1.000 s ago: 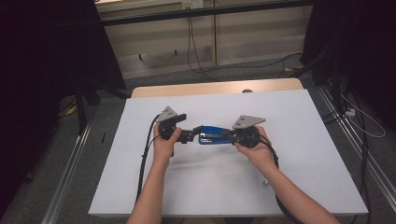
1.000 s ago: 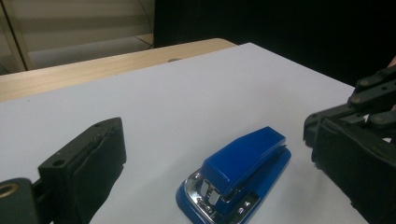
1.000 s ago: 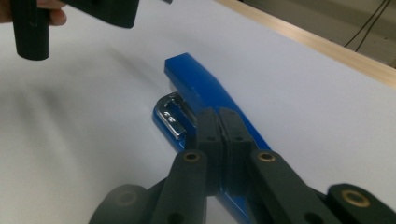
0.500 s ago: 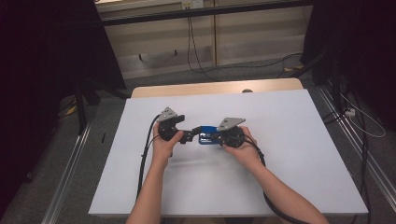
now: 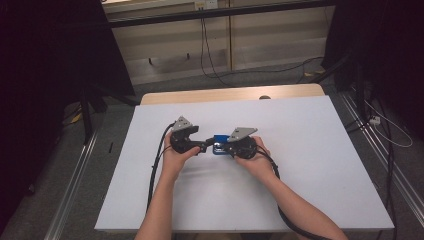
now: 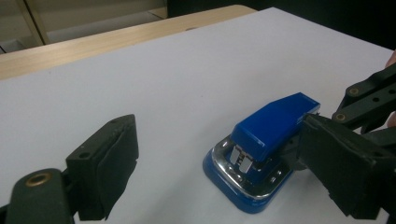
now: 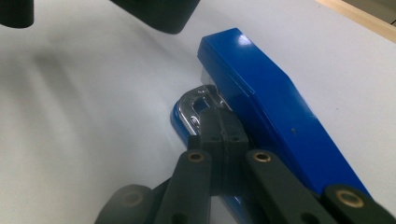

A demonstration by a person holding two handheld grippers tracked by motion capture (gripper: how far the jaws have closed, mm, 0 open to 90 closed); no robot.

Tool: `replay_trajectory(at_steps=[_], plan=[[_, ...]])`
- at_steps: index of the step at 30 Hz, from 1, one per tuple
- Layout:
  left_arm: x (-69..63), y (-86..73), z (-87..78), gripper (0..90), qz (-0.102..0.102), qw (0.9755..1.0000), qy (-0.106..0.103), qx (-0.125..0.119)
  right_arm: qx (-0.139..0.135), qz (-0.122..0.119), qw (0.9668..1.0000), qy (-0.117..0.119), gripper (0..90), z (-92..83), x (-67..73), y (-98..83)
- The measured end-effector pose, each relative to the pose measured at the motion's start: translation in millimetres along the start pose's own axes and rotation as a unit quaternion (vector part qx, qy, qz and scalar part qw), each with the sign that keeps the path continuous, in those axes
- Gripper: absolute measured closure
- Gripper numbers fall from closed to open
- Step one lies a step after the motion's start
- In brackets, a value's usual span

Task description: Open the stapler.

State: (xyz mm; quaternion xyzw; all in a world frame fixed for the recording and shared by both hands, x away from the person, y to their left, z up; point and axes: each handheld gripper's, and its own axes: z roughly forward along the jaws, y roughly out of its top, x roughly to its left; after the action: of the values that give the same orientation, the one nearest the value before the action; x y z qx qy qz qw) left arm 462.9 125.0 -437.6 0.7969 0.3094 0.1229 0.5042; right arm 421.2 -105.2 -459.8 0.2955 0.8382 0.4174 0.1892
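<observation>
Left fingers (image 6: 102, 172) stand wide and have just been closing, blue stapler (image 6: 266, 154) on the tabletop (image 5: 310, 150) between them, unpressed. Right gripper (image 7: 219, 126) is closed beside its base. Clamp squarely across the body, keeping it flat.

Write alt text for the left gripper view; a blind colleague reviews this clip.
A blue stapler sits on a white table, its metal mouth facing the camera. The left gripper has its black jaws spread wide around it, not touching.

Lab-style recording bay — white-topped table (image 5: 320, 165) on aluminium rails (image 5: 372, 165), black curtains (image 5: 50, 75) at both sides, loose cables (image 5: 215, 55) across grey carpet — no household furnishings.
</observation>
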Motion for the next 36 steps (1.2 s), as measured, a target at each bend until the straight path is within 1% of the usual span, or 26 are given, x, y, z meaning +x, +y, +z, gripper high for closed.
replay_trajectory(at_steps=[2,4,5,7,9,11,13,15,17,20,22,23,26,31,34,36], plan=[[0.0,-0.1,-1.0,23.1,0.005,0.9999,0.003,0.01,0.0,0.004,1.0,0.001,90.0,0.0,-0.3,-0.4],[-0.2,-0.9,-1.7,31.4,0.006,0.9999,0.0,0.015,0.001,0.006,1.0,0.003,90.0,0.1,-0.9,0.0],[0.1,-1.3,-2.5,34.5,0.013,0.9996,-0.002,0.026,0.002,0.004,1.0,0.003,90.0,0.2,-0.7,0.1],[-0.2,-2.4,-3.7,46.0,0.016,0.9991,-0.005,0.038,0.003,0.006,1.0,0.002,90.0,0.1,-0.4,0.3],[-0.4,-4.0,-3.1,61.4,0.019,0.9986,-0.014,0.048,0.003,0.016,0.9999,0.006,90.0,0.1,-1.2,0.2],[-1.3,-5.8,-1.2,72.8,0.021,0.998,-0.017,0.057,0.004,0.021,0.9997,0.008,90.0,0.2,-1.8,0.5],[-1.8,-7.8,2.5,80.8,0.02,0.9974,-0.023,0.065,0.006,0.02,0.9998,0.007,90.0,0.2,-1.2,0.8],[-2.6,-9.7,6.6,87.1,0.013,0.9972,-0.031,0.067,0.007,0.019,0.9998,0.005,90.0,0.2,-0.7,1.0],[-2.8,-10.5,9.4,89.7,0.008,0.9971,-0.035,0.067,0.007,0.019,0.9998,0.006,90.0,0.3,-0.9,1.2],[-3.2,-11.2,12.4,90.0,0.002,0.9971,-0.039,0.064,0.007,0.023,0.9997,0.008,90.0,0.4,-1.4,1.3],[-3.3,-11.6,14.6,90.0,0.004,0.9969,-0.041,0.066,0.007,0.022,0.9997,0.008,90.0,0.4,-1.3,1.3],[-3.5,-12.1,15.8,90.0,0.001,0.997,-0.042,0.065,0.007,0.022,0.9997,0.008,90.0,0.4,-1.3,1.2],[-3.3,-13.0,18.0,90.0,0.004,0.9963,-0.044,0.074,0.005,0.024,0.9997,0.008,90.0,0.5,-1.3,0.8],[-2.7,-12.8,18.4,90.0,0.0,0.9965,-0.046,0.07,0.004,0.028,0.9996,0.01,90.0,0.7,-1.4,0.5],[-2.5,-11.9,18.0,90.0,0.003,0.9963,-0.046,0.072,0.002,0.029,0.9995,0.01,90.0,1.2,-1.2,0.4],[-2.2,-11.5,17.5,90.0,0.0,0.9967,-0.048,0.066,0.002,0.03,0.9995,0.009,90.0,1.5,-0.8,0.6]])
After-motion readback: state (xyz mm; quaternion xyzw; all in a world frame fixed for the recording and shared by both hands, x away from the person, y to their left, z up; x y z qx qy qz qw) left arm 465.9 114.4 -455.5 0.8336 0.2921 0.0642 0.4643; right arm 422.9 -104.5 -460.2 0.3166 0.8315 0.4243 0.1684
